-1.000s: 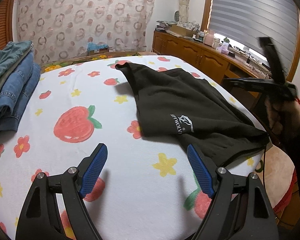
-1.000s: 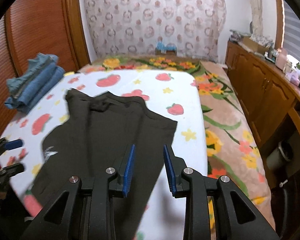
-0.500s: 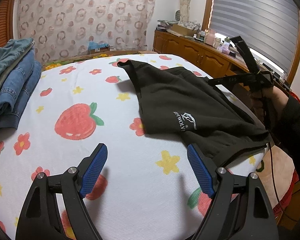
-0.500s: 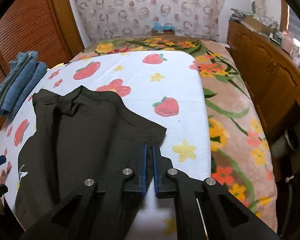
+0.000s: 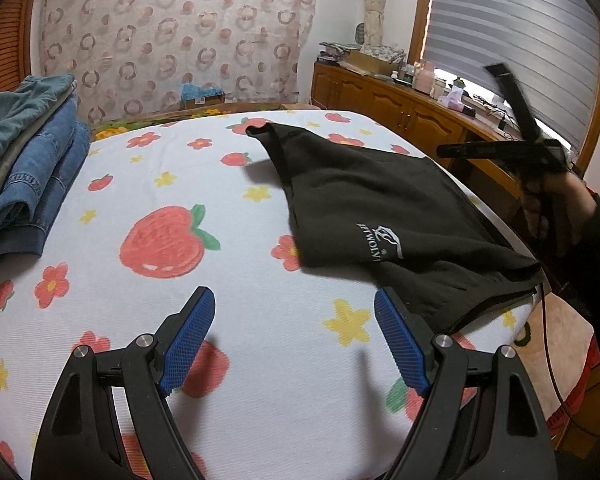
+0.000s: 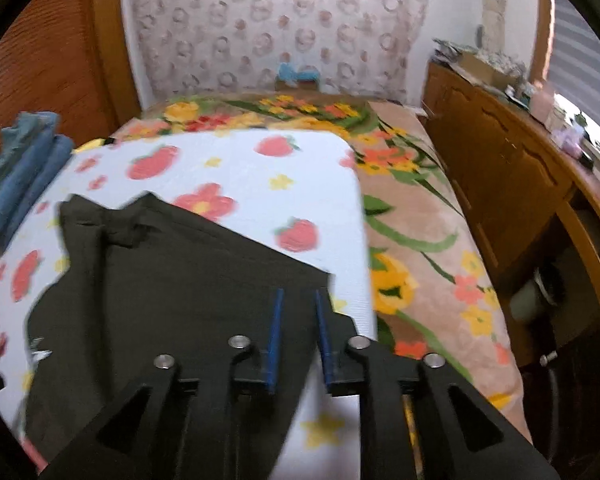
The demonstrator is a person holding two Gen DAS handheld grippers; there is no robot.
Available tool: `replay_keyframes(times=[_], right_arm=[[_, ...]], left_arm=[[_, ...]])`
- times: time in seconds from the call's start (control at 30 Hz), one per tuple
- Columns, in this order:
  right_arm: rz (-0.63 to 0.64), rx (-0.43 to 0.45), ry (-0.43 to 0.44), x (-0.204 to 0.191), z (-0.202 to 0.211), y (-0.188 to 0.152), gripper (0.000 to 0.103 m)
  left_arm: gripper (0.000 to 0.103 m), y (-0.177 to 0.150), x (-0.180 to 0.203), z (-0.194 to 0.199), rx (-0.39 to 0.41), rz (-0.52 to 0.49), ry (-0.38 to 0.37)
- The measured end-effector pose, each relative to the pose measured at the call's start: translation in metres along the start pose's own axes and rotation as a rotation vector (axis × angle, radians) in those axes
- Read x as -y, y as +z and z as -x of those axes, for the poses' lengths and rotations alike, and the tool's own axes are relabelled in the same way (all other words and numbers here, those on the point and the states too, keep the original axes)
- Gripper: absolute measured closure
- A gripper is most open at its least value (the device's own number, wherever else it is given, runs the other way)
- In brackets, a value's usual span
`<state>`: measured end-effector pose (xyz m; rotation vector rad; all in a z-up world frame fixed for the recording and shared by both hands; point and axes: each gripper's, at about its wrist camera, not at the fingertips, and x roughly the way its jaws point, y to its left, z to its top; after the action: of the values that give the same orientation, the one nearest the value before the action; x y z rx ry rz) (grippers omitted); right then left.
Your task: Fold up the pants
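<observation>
Black pants with a white logo lie spread on the white strawberry-print sheet, reaching its right edge. My left gripper hovers open over bare sheet, left of the pants' near end, with nothing between its blue pads. My right gripper sits low over the pants near their right corner. Its jaws are opening and stand a narrow gap apart. Cloth shows behind the gap, but the pads do not press on it. In the left wrist view a hand holds its blurred black frame.
A stack of folded jeans rests at the sheet's left side, also in the right wrist view as the jeans stack. A floral blanket covers the bed beyond the sheet's right edge. A wooden cabinet with clutter runs along the right wall.
The right gripper's jaws closed fully, then parted a little. It has drifted along the pants' right edge and the view has blurred. The left gripper has stayed still and open.
</observation>
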<state>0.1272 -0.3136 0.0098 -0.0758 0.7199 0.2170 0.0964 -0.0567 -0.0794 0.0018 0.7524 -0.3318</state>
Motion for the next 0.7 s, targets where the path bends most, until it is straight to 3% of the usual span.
replay_keyframes(times=[0.23,0.37,0.53,0.6,0.7], right_arm=[[0.126,0.071,0.192,-0.056,0.038,-0.011,0.082],[0.184,0.071,0.3,-0.09,0.04,-0.02,0.082],[0.261,0.031,0.356,-0.126,0.018,-0.031,0.079],[0.277,0.014,0.368,-0.135,0.011,-0.035,0.069],[0.31,-0.007,0.371,-0.15,0.0,-0.039,0.067]], left_arm=[[0.02,0.003,-0.011,0.005,0.017,0.019,0.019],[0.02,0.005,-0.017,0.01,0.03,0.025,0.027],[0.02,0.005,-0.023,0.016,0.039,0.027,0.033],[0.02,0.005,-0.026,0.017,0.043,0.028,0.036],[0.02,0.005,-0.03,0.019,0.05,0.031,0.037]])
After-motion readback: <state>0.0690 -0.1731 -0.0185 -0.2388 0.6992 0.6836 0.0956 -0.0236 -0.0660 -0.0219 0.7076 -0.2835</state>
